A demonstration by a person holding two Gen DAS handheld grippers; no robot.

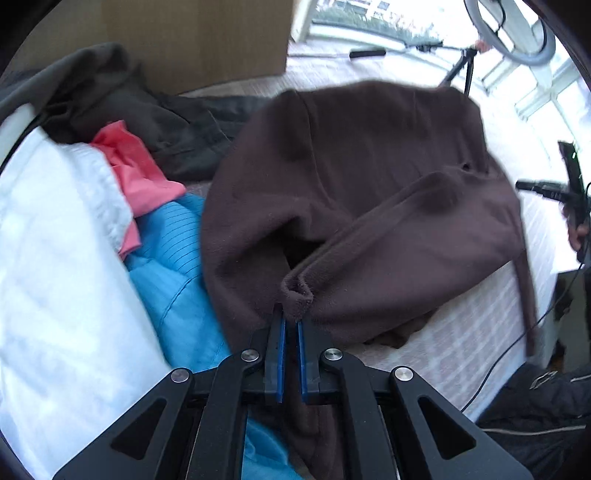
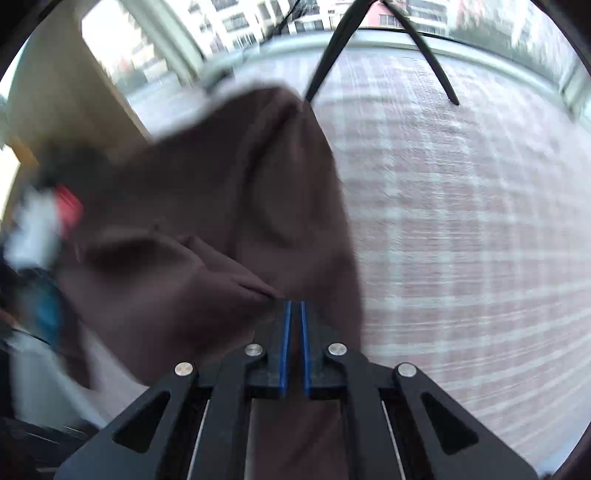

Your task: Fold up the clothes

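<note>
No readable logos or writing anywhere. The brown fleece top (image 1: 354, 177) is spread over the checked bedsheet (image 1: 465, 332), soft and fuzzy. The left gripper (image 1: 291, 318) is clamped narrow on a rolled cuff; the right gripper (image 2: 294, 306) is pinched on a fold of the same fleece. Crowding its left side: a white towel (image 1: 55, 236), pink garment (image 1: 136, 170), blue striped garment (image 1: 170, 251), dark clothes (image 1: 122, 107). Tripod legs (image 2: 373, 44) stand beyond.

Home bedroom: checked bedspread (image 2: 461, 240), clothes heap (image 1: 122, 206), window (image 2: 258, 22).
</note>
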